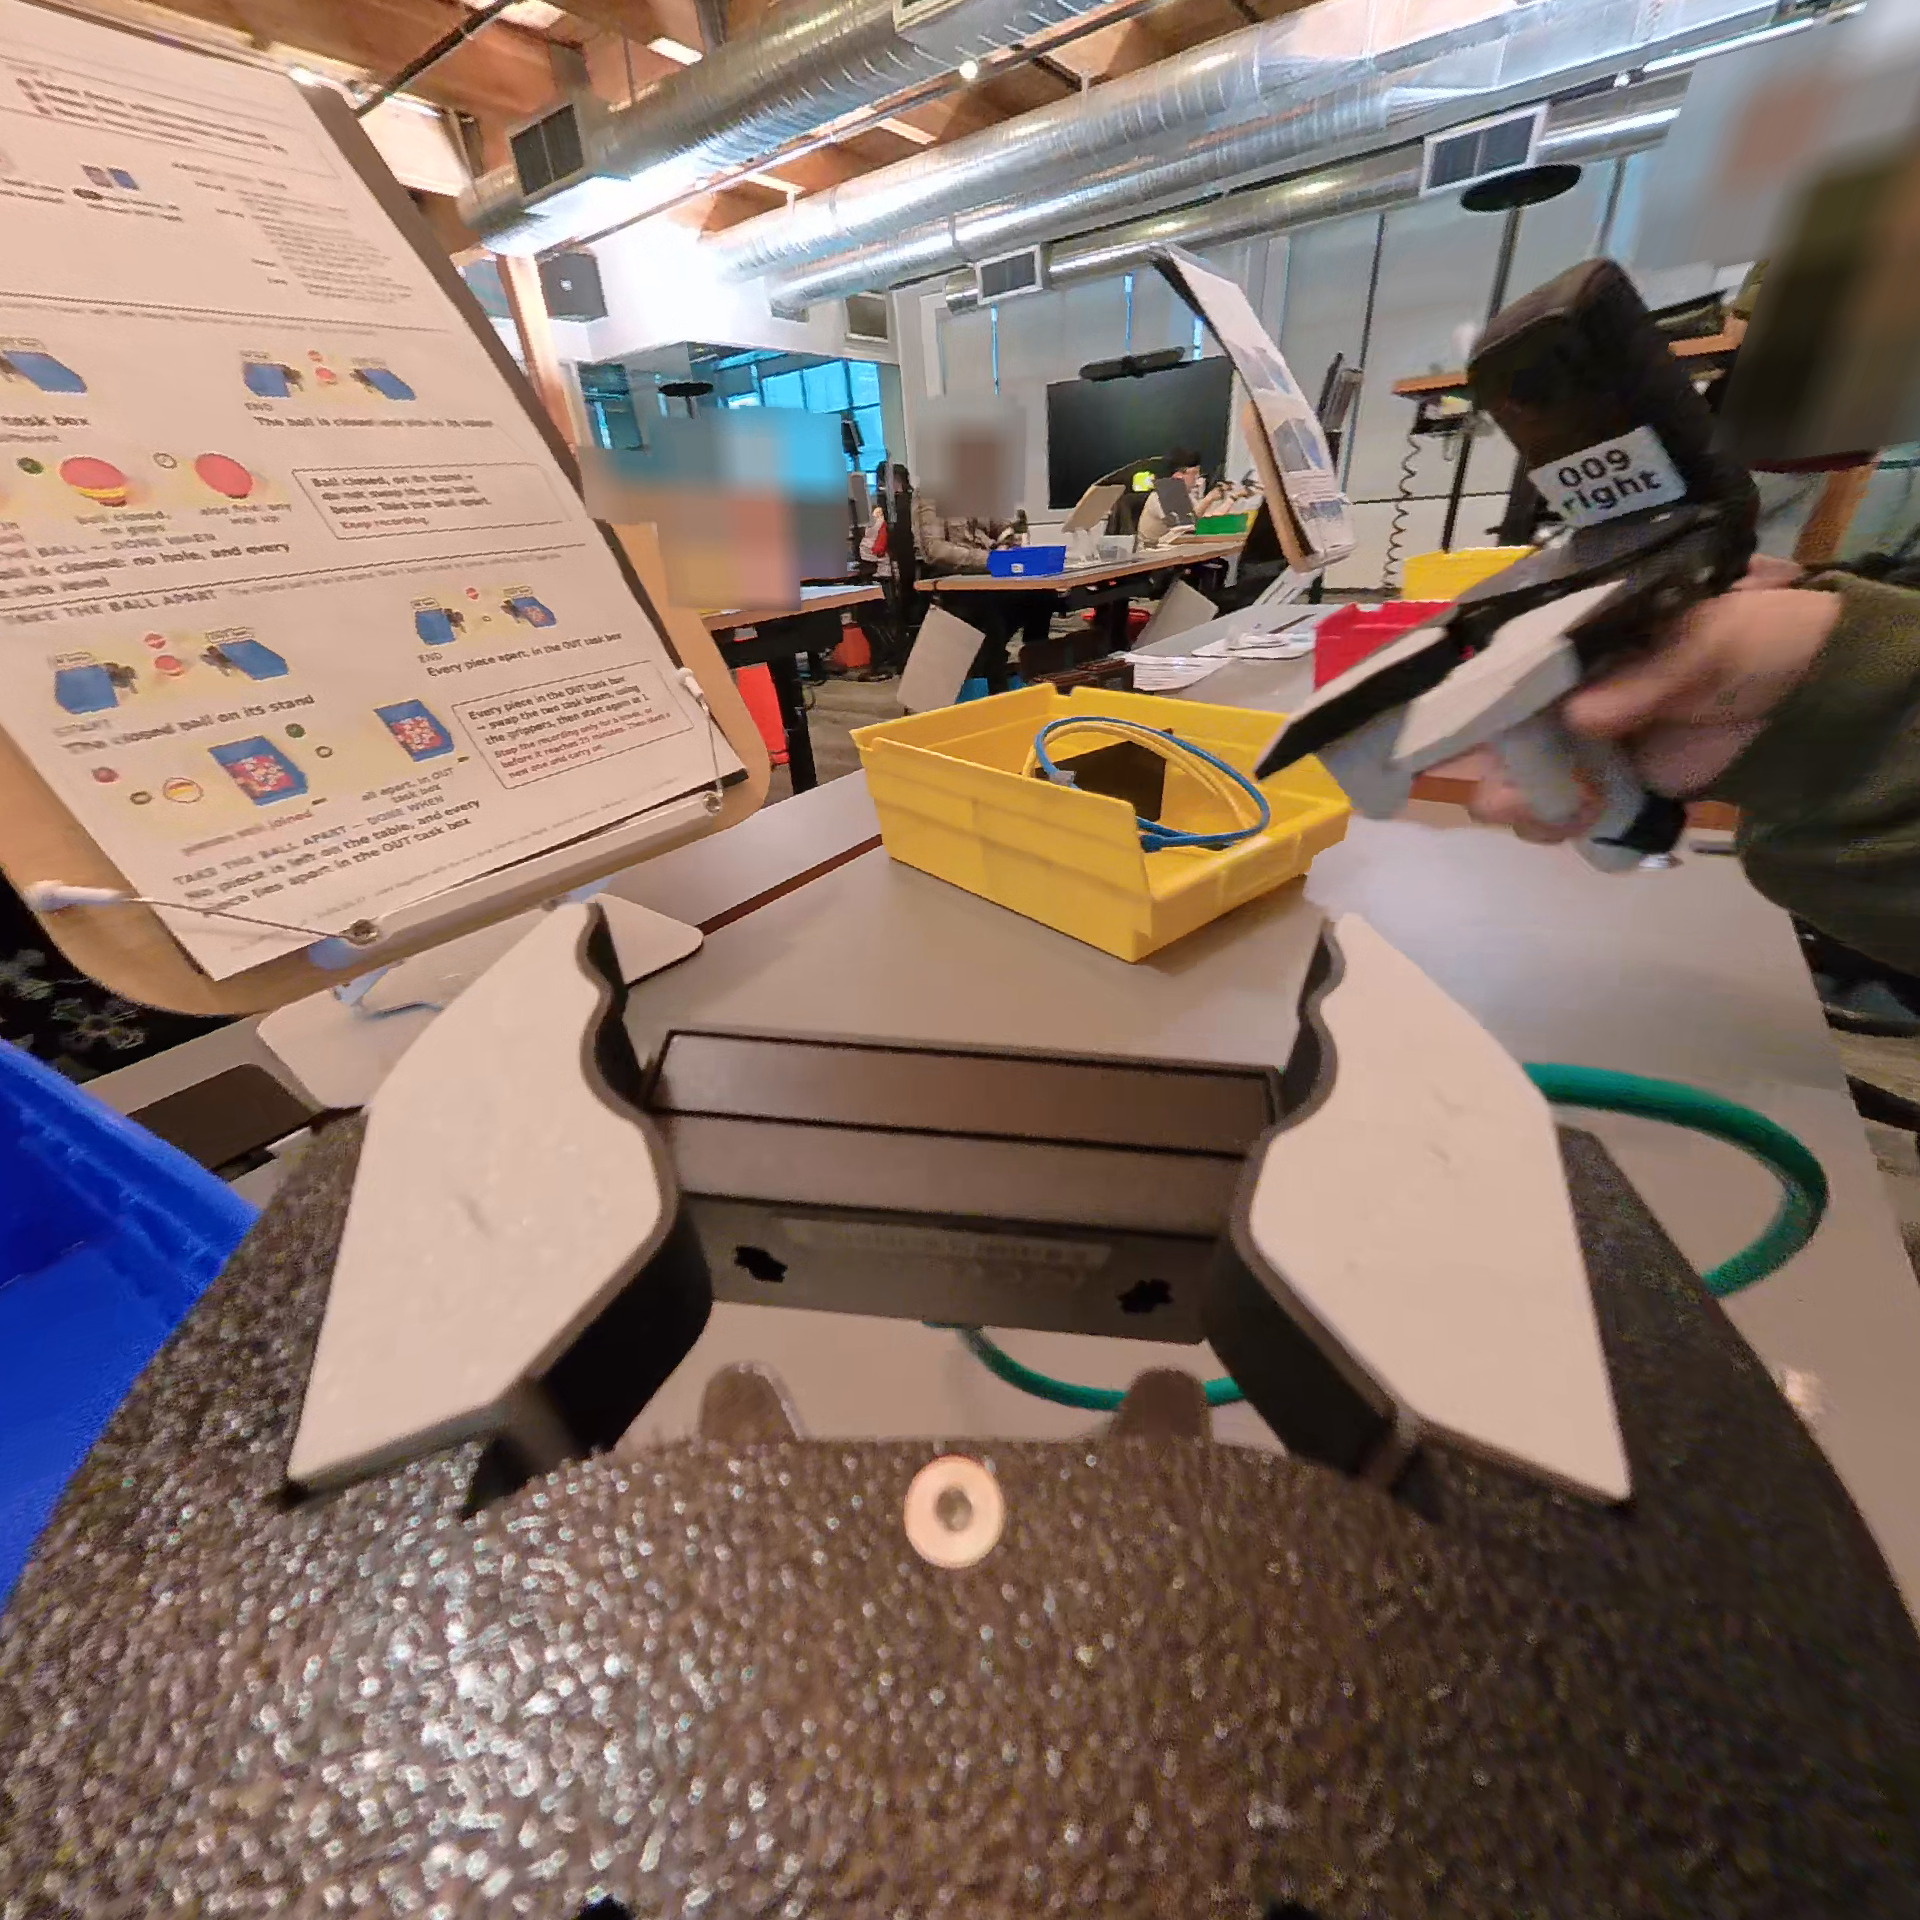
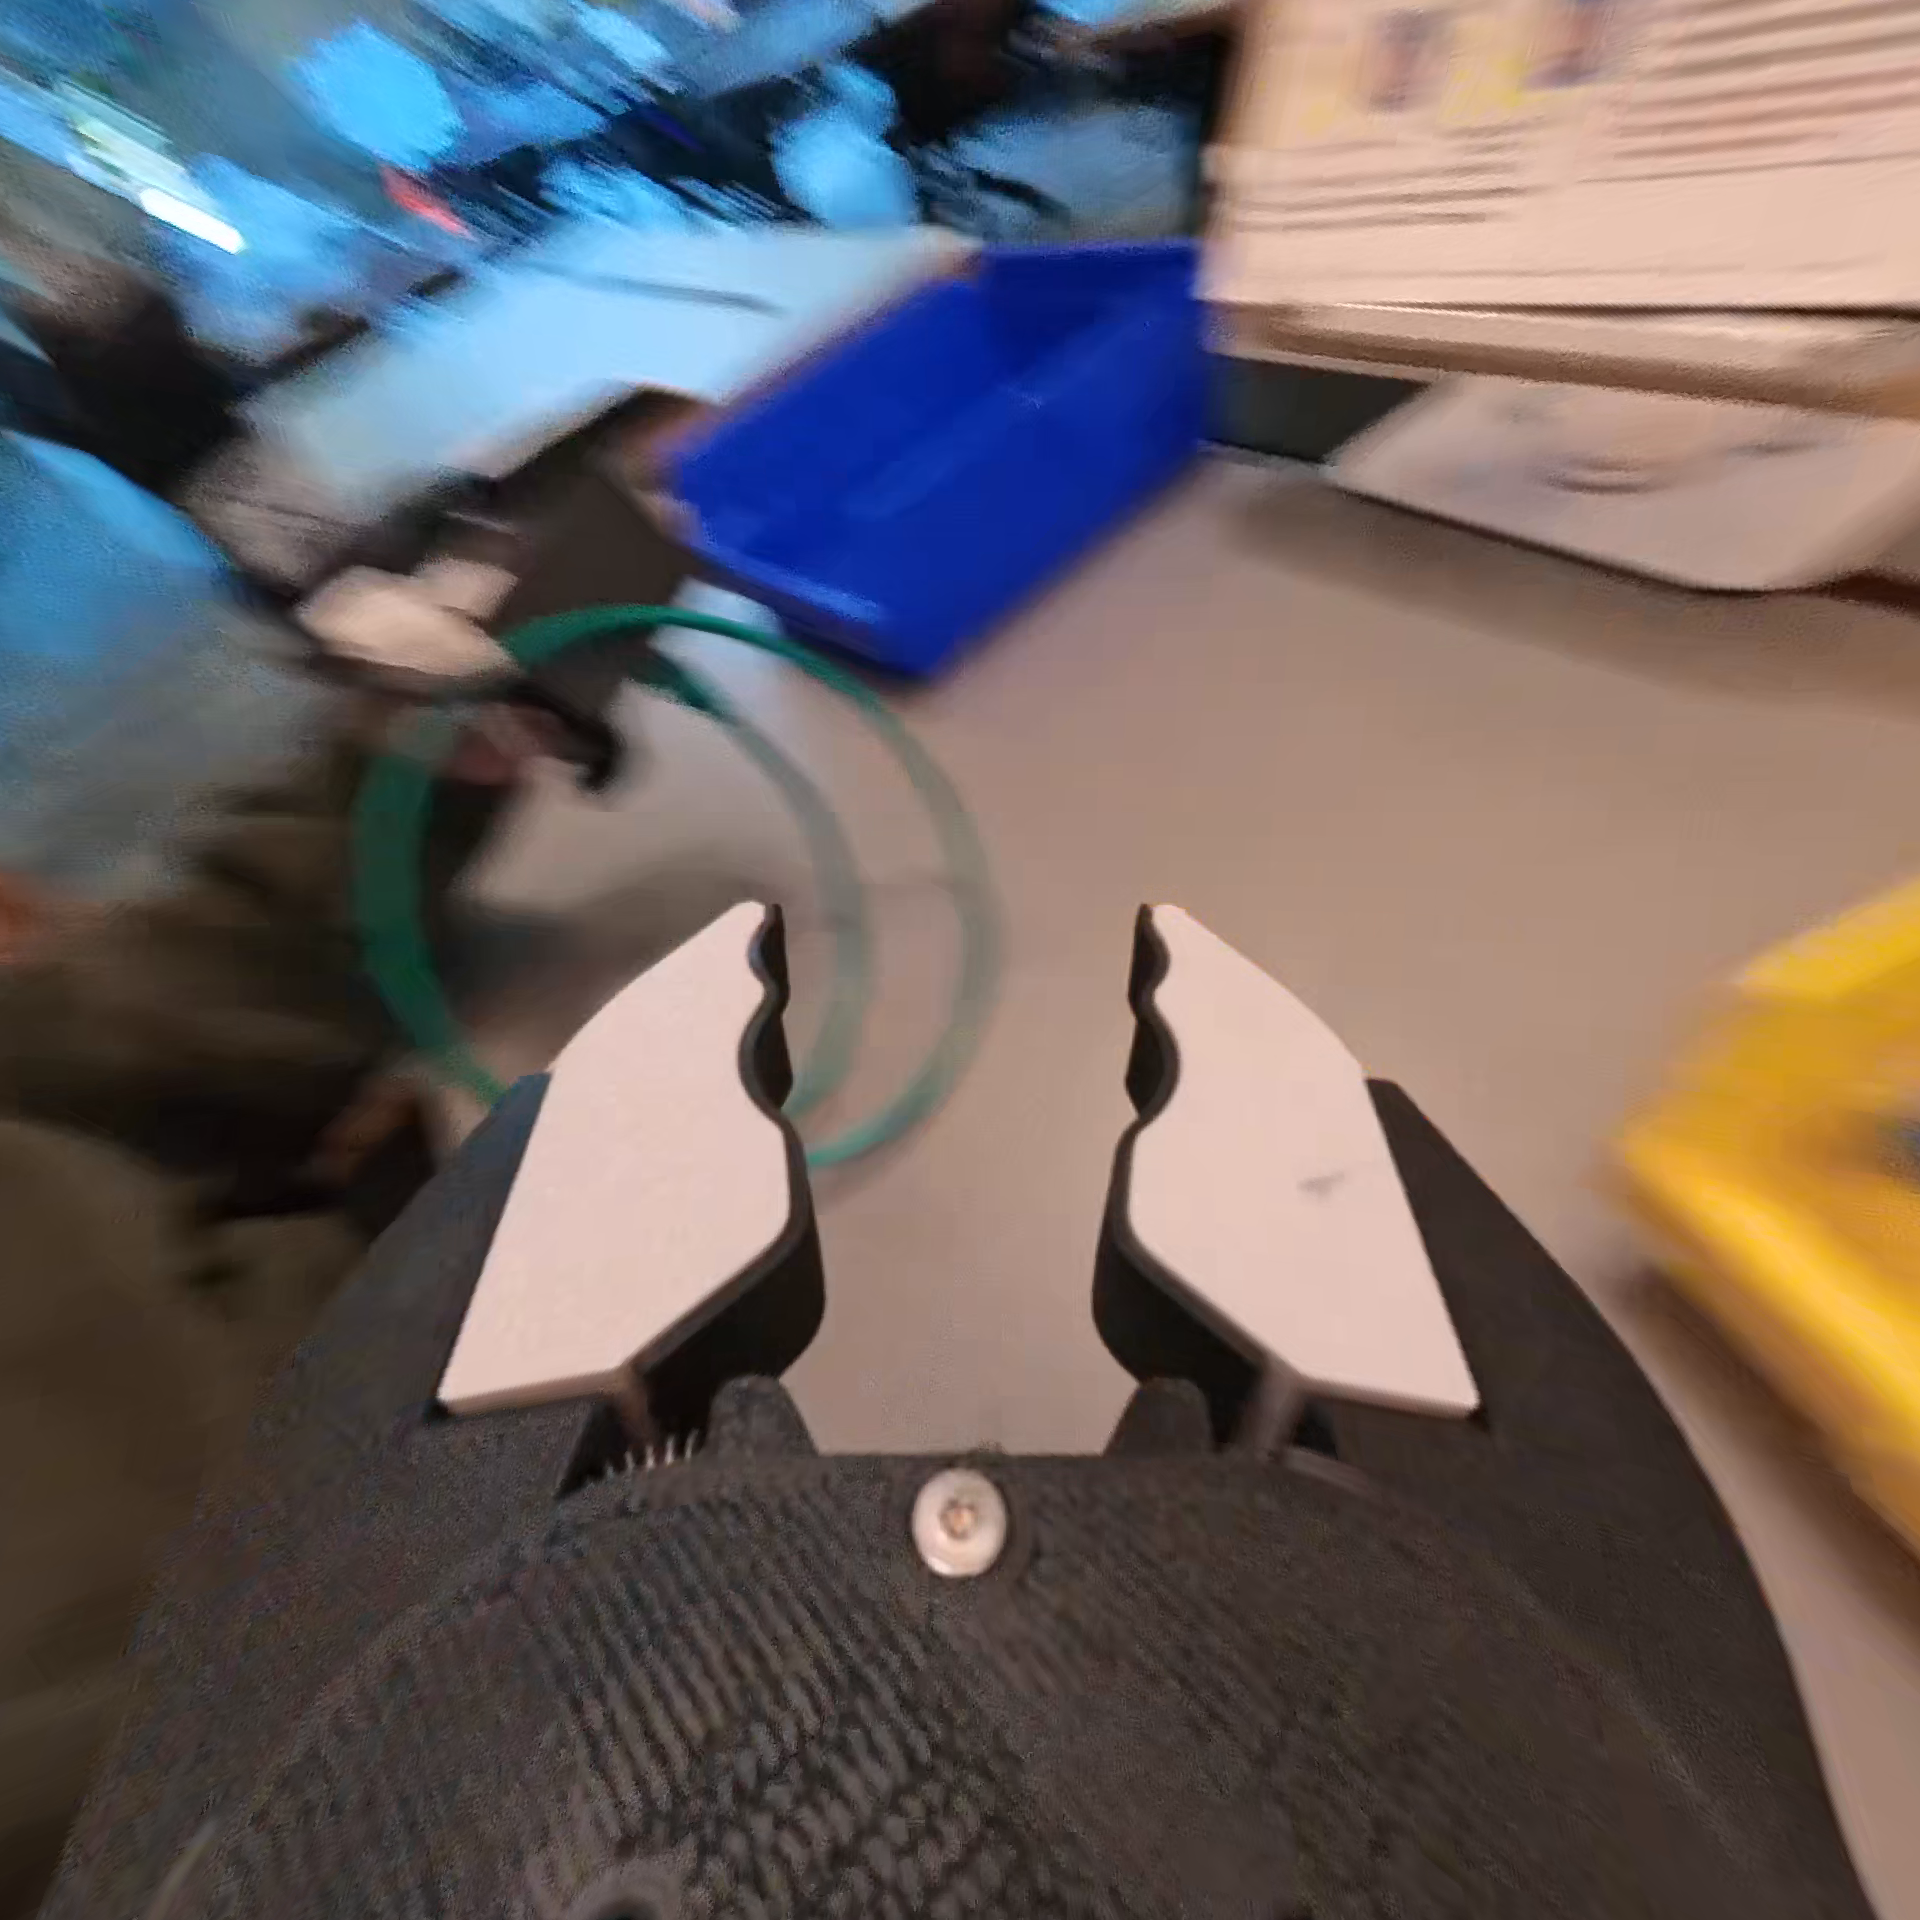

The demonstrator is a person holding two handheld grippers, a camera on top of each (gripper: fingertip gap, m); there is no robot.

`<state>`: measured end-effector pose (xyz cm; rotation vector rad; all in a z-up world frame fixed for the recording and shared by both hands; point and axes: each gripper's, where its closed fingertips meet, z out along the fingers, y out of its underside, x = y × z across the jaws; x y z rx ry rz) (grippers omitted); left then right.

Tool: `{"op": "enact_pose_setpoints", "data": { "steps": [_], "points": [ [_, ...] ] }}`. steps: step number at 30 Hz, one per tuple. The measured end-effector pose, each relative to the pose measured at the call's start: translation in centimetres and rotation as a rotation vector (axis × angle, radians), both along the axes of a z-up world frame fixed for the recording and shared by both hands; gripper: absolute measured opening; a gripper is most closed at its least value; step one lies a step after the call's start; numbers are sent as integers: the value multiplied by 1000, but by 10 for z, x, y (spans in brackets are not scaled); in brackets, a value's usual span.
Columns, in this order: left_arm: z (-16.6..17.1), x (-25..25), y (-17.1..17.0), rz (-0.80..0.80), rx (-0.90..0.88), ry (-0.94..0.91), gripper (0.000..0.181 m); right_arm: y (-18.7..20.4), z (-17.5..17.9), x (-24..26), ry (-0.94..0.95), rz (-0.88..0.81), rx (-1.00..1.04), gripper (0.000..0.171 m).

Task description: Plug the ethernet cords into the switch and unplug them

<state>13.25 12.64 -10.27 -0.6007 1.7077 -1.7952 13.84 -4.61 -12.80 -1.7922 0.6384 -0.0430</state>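
Switch (image 1: 956, 1101) sits clamped in left hand-held gripper (image 1: 961, 987), steadied for plugging. Right hand-held gripper (image 2: 961, 920), jaws moderately apart and empty, hovers over bench (image 2: 1351, 779) near green cord (image 2: 395, 894); blue cord (image 1: 1226, 790) lies in yellow bin (image 1: 1039, 862).

Bright indoor light, right view motion-blurred

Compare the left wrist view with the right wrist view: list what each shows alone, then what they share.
Left wrist view only: the left gripper clamped on the dark switch, and a blue cord coiled in the yellow bin. Right wrist view only: the right gripper with its jaws apart and nothing between them. Both: the green cord, the yellow bin, a blue bin and the grey table.
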Motion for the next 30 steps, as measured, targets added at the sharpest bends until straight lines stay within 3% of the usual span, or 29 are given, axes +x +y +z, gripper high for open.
{"op": "enact_pose_setpoints", "data": {
  "steps": [2,6,8,12,15,17,22,23,25,29,30],
  "points": [
    [-2,-3,-6,-42,1,-16,121,34,2,-29,94,58,173,53],
    [1,-12,-20,-112,32,-43,121,71,-47,-35,346,60,230,57],
    [3,-16,-26,-127,55,-58,121,89,-54,-43,455,118,321,56],
    [16,-28,-35,-165,40,-98,121,119,-44,-55,615,208,516,37],
    [26,-39,-44,-192,43,-143,121,141,-41,-65,763,285,624,45],
    [29,-47,-50,-212,57,-170,121,149,-25,-74,843,375,766,39],
    [33,-63,-60,-271,64,-241,121,147,-3,-66,919,398,1086,24],
    [31,-62,-60,-263,78,-246,121,142,0,-62,930,393,1138,29],
    [24,-62,-59,-264,121,-255,121,142,1,-62,922,378,1126,43],
    [14,-57,-51,-237,204,-243,121,133,5,-52,680,298,1026,12],
    [7,-53,-49,-218,267,-230,121,128,8,-48,622,276,1000,12]
  ]
}}
